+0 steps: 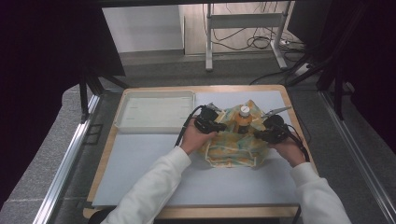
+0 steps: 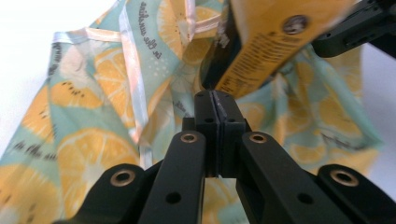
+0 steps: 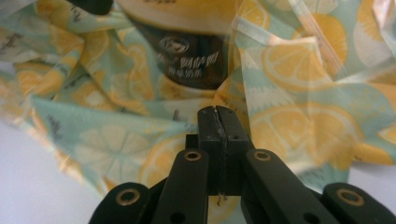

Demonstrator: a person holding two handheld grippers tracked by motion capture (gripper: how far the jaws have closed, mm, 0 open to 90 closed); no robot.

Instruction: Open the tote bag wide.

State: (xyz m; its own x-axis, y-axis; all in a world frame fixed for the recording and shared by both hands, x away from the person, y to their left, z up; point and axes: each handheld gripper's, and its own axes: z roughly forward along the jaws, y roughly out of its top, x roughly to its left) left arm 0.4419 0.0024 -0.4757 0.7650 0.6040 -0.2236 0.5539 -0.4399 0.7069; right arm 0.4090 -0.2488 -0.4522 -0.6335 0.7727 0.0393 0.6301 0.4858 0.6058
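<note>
A thin bag [image 1: 233, 148] printed with lemon slices lies on the pale mat, and an orange bottle [image 1: 243, 119] with a white cap stands in its mouth. My left gripper [image 1: 216, 125] pinches the bag's left rim, and my right gripper [image 1: 262, 133] pinches its right rim. In the left gripper view the jaws [image 2: 215, 94] stand closed with a thin sliver of the bag [image 2: 93, 140] between the pads, just in front of the bottle [image 2: 275, 46]. The right gripper [image 3: 218, 111] is likewise closed on film of the bag [image 3: 299, 93], below the bottle's dark label [image 3: 191, 56].
A white shallow tray [image 1: 154, 122] sits at the back left of the table. The pale mat [image 1: 149, 172] covers the wooden tabletop. Both white sleeves come in from the near edge. A metal frame and cables stand on the floor beyond the table.
</note>
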